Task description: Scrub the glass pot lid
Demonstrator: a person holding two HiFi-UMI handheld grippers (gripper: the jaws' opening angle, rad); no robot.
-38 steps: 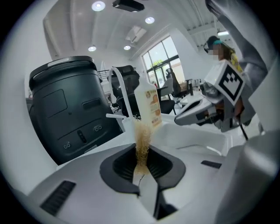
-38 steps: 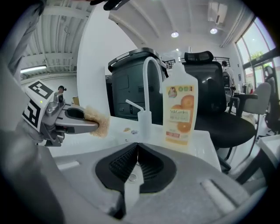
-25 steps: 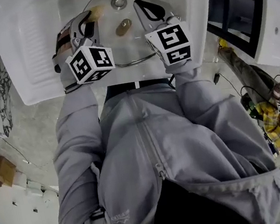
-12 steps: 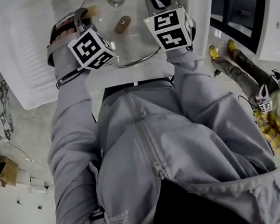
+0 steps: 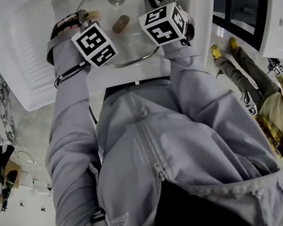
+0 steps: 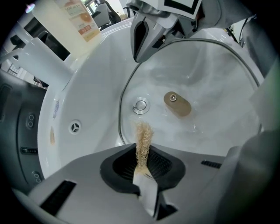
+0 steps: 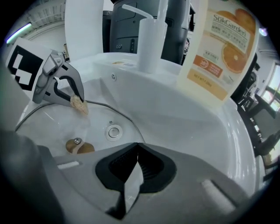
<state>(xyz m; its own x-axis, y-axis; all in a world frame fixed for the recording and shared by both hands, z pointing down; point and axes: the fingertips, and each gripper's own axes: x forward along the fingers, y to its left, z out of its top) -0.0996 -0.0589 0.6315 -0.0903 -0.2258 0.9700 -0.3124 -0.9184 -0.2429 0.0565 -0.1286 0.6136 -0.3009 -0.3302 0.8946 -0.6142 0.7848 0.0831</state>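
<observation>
Under both my grippers: glass lid (image 5: 133, 44) lying in the white sink (image 5: 29, 42), wooden knob (image 6: 177, 103) facing up.
My left gripper (image 6: 143, 153) is clamped on a tan fibre scrubber (image 6: 143, 133), whose frayed end sticks out past the tips near the lid's rim; the drain (image 6: 140, 106) shows through the glass just beyond it. My right gripper (image 7: 138, 146) is closed tight with nothing between its jaws, over the lid's opposite edge. An orange soap bottle (image 7: 218, 52) stands on the sink ledge beyond it.
</observation>
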